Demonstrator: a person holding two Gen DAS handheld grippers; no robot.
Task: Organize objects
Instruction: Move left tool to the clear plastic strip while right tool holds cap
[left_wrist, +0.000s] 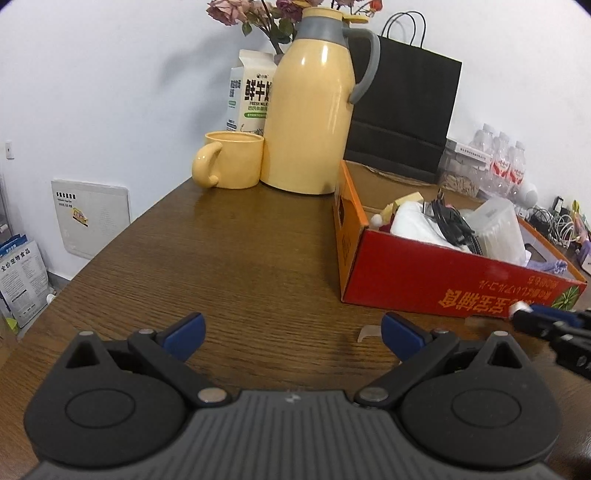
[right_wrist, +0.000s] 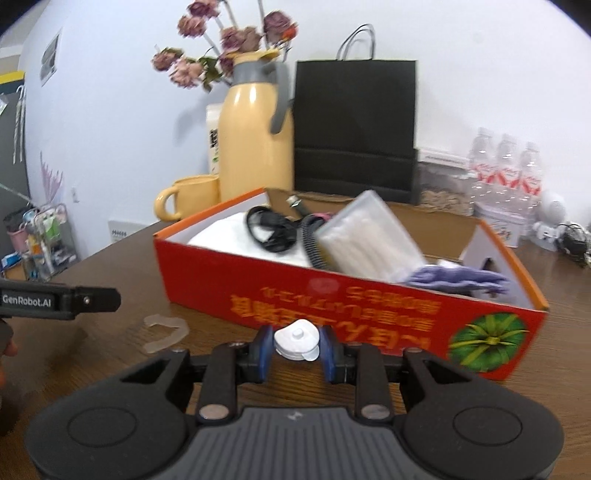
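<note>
A red and orange cardboard box (left_wrist: 443, 280) (right_wrist: 332, 295) sits on the brown wooden table (left_wrist: 240, 251). It holds white cloth, black cables (right_wrist: 271, 229), a clear pack of cotton swabs (right_wrist: 365, 236) and a purple item (right_wrist: 458, 278). My right gripper (right_wrist: 295, 349) is shut on a small white round object (right_wrist: 295, 341), just in front of the box's near wall; it shows at the right edge of the left wrist view (left_wrist: 521, 308). My left gripper (left_wrist: 291, 334) is open and empty above the table. A small clear curved plastic piece (left_wrist: 369, 332) (right_wrist: 166, 332) lies on the table between the grippers.
A yellow thermos jug (left_wrist: 310, 107) (right_wrist: 255, 147), a yellow mug (left_wrist: 229, 160), a milk carton (left_wrist: 251, 96), dried roses and a black paper bag (left_wrist: 402, 107) (right_wrist: 354, 125) stand at the back. Water bottles (left_wrist: 502, 158) and cables lie at the far right. The table's left edge drops to the floor.
</note>
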